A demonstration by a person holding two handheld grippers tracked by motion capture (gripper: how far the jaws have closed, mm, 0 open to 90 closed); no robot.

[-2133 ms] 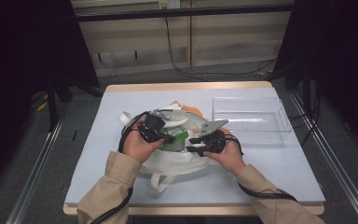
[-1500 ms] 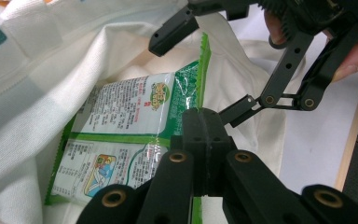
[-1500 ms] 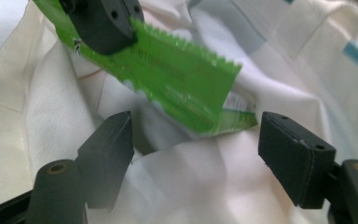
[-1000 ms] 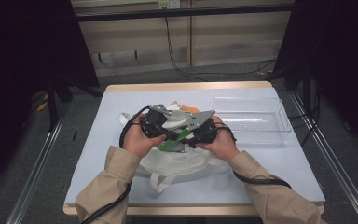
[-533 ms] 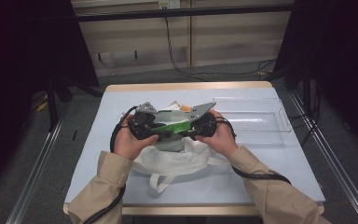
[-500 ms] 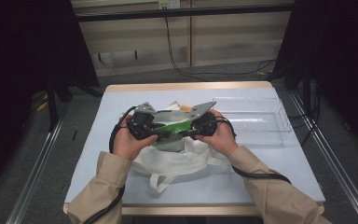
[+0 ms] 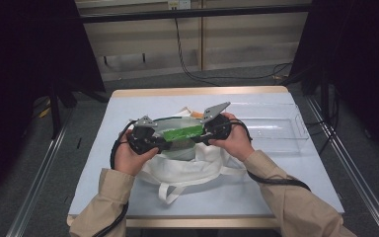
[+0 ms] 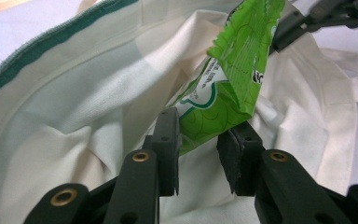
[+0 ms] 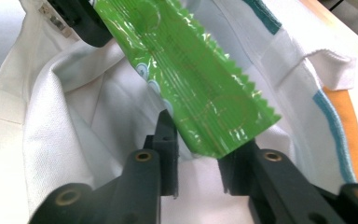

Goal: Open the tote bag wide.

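A green snack packet (image 7: 182, 133) hangs stretched between my two grippers over the open mouth of a white cloth tote bag (image 7: 187, 165). My left gripper (image 7: 160, 143) has one end of the packet (image 8: 233, 79) between its pads; its jaws (image 8: 200, 140) have just been closing on it. My right gripper (image 7: 202, 134) holds the crimped opposite end (image 9: 191, 70); its jaws (image 9: 205, 135) have just been opening a little, with the packet still between them. The bag's inside (image 8: 74, 93) lies below both grippers. Each gripper view shows the other gripper across the packet (image 8: 326, 14) (image 9: 79, 18).
A clear plastic tray (image 7: 276, 128) stands on the pale table to the right of the bag. The bag's handles (image 7: 170, 190) trail toward the table's near edge. Dark curtains flank the table, and metal rails run along both sides.
The packet has gone from tilted to level between the grippers. My left hand has drifted left and sunk slightly; the right has hardly moved.
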